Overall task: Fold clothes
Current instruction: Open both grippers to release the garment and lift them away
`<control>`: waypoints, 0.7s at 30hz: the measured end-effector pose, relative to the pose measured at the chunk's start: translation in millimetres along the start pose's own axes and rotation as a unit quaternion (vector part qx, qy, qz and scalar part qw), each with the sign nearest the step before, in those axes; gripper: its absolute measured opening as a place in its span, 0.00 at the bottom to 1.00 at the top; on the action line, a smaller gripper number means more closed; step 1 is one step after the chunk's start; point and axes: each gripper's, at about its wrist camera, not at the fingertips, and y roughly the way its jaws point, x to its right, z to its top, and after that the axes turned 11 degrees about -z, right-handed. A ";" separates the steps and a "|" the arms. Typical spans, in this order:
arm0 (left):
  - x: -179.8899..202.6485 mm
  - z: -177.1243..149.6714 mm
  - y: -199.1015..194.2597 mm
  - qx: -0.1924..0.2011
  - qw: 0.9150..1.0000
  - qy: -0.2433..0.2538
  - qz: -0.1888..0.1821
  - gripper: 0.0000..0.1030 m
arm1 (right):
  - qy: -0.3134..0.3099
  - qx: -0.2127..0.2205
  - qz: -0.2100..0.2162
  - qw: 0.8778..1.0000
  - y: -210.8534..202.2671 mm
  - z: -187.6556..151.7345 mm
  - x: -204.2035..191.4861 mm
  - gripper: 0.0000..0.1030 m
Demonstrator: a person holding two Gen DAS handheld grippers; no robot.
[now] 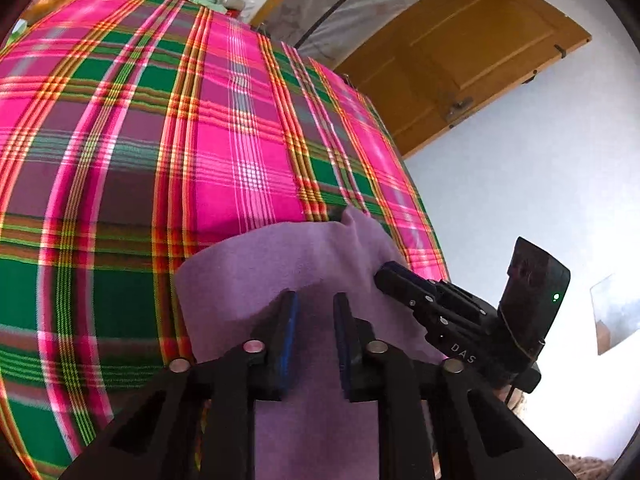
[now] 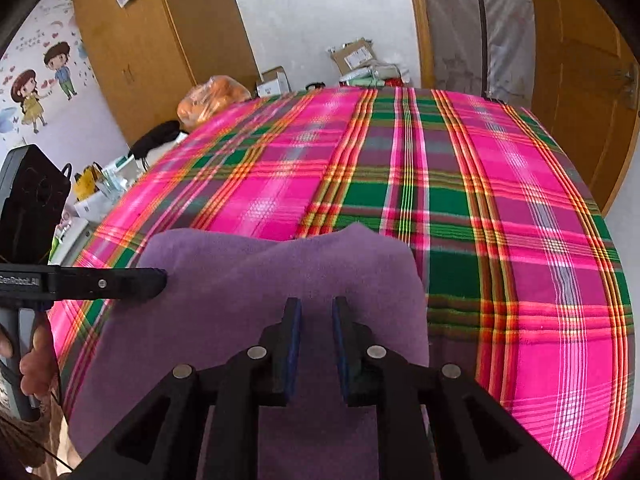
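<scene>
Your left claw (image 1: 316,300) and right claw (image 2: 316,304) both hover over a soft purple fleece garment (image 2: 256,300), each with its blue-padded fingers parted and nothing between them. The garment lies directly under and ahead of both claws, on a bright pink, green and red plaid cloth (image 2: 460,208) that covers the surface. In the left wrist view, your right claw (image 1: 390,278) touches the garment's right edge just beside the left one.
</scene>
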 end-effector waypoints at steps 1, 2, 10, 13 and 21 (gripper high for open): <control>-2.0 -0.7 2.8 -0.002 1.000 0.002 0.002 0.06 | -0.002 -0.003 -0.001 1.000 2.4 0.0 -0.1 0.16; -3.7 -1.4 5.2 -0.005 1.000 0.004 0.003 0.06 | -0.003 -0.006 0.000 1.000 4.5 0.7 0.1 0.16; -11.4 -2.2 4.5 -0.001 1.000 -0.010 -0.013 0.05 | -0.004 -0.005 -0.011 1.000 3.9 -0.5 -0.4 0.16; -11.7 -2.5 -1.2 0.006 0.999 -0.031 -0.018 0.05 | 0.008 -0.005 -0.018 1.000 -1.9 -2.0 -0.2 0.16; 16.1 -36.9 -27.5 0.016 1.000 0.011 0.000 0.16 | -0.032 0.048 0.007 0.998 -53.6 -33.6 -30.7 0.16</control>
